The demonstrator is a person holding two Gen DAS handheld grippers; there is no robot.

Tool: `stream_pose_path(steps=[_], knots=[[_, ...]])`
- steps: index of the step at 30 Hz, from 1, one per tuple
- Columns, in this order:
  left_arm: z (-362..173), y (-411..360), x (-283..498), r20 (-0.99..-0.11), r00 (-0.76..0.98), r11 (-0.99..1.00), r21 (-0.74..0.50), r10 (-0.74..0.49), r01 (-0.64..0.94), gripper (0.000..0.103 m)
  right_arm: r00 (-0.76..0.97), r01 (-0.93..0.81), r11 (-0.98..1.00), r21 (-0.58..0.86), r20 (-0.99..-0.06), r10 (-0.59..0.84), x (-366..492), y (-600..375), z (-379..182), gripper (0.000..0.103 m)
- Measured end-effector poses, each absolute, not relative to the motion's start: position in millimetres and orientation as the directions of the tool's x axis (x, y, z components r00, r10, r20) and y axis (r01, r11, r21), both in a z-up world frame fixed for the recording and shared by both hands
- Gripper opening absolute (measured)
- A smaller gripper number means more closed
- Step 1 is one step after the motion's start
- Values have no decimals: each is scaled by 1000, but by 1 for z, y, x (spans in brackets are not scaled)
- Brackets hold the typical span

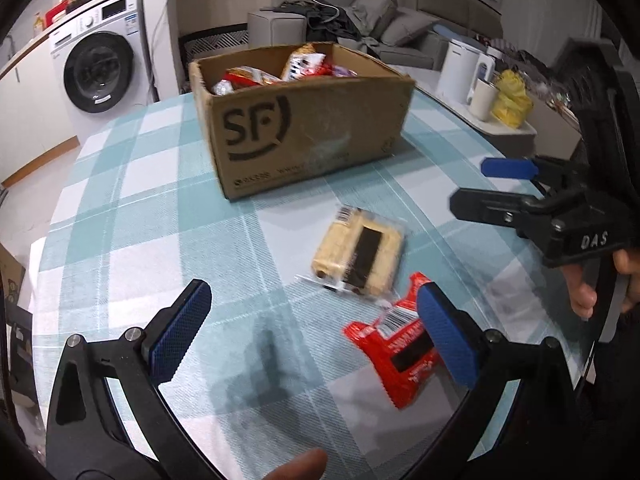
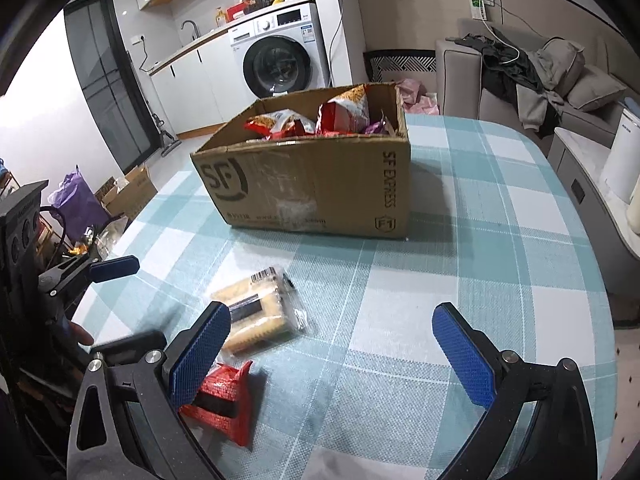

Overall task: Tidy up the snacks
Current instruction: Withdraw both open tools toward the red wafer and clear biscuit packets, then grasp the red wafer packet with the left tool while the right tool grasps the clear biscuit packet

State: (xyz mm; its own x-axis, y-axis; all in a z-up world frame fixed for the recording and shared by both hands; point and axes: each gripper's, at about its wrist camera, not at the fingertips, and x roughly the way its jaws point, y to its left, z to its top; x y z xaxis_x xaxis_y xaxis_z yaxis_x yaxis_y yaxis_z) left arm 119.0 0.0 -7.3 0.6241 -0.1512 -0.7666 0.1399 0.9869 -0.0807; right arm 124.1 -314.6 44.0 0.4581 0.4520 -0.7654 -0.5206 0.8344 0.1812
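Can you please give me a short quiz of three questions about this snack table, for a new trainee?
1. True or false: the left claw holds a snack.
2. How many snack packets lie on the checked tablecloth outside the SF cardboard box?
3. Which packet lies nearer the box: A) red packet, B) clear-wrapped biscuit packet?

Key: 1 false, both claws are open and empty (right claw); 2 two; 3 B.

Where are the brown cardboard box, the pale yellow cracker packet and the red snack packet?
Brown cardboard box [image 2: 304, 188]: right wrist view, front wall.
Pale yellow cracker packet [image 1: 360, 258]: left wrist view, middle.
Red snack packet [image 1: 394, 354]: left wrist view, middle.
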Motion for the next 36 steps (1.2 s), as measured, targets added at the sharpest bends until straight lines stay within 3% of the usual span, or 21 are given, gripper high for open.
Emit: stream_pose_path(steps=[10, 20, 36], knots=[[-26, -28, 120, -805, 557, 977, -136, -205, 164, 102, 427, -544, 826, 145, -800, 422, 125, -311, 32, 103], [-50, -45, 125, -832, 519, 980, -175, -197, 91, 102, 434, -517, 841, 161, -798, 420, 131, -321, 32, 103], [-55, -31, 125, -854, 496, 986, -119, -160, 113, 102, 418, -517, 840, 168, -806, 419, 132, -315, 24, 103]])
